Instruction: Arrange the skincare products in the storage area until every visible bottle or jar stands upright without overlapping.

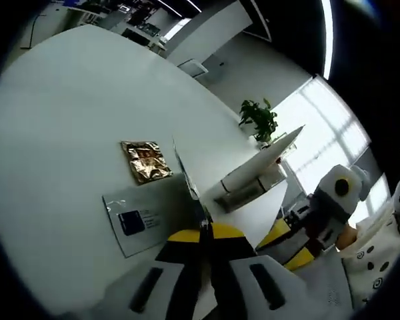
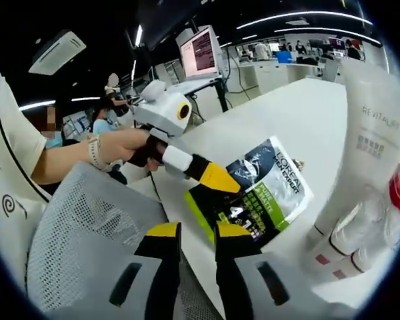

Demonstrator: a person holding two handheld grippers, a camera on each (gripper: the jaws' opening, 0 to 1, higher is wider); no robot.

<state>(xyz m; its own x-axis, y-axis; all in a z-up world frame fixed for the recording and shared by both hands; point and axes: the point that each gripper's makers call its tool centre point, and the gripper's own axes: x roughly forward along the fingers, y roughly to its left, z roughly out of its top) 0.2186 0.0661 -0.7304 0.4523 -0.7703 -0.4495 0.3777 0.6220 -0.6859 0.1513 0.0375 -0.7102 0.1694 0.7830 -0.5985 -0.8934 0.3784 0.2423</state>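
- The white tabletop (image 1: 67,120) carries the products, and I judge the job far from finished: nothing I see stands upright yet.
- A tall white bottle marked REVITALIFT (image 2: 377,127) leans beside white tubes with red ends (image 2: 360,233), which lie on their sides.
- My left hand-held gripper (image 1: 205,235) has its jaws nearly closed on the edge of a flat L'Oreal sachet (image 2: 267,193), held just above the tabletop.
- A white card (image 1: 137,220) and a gold foil packet (image 1: 145,161) lie flat, apart from each other.
- My right hand-held gripper (image 2: 197,233) stands slightly open and holds nothing.
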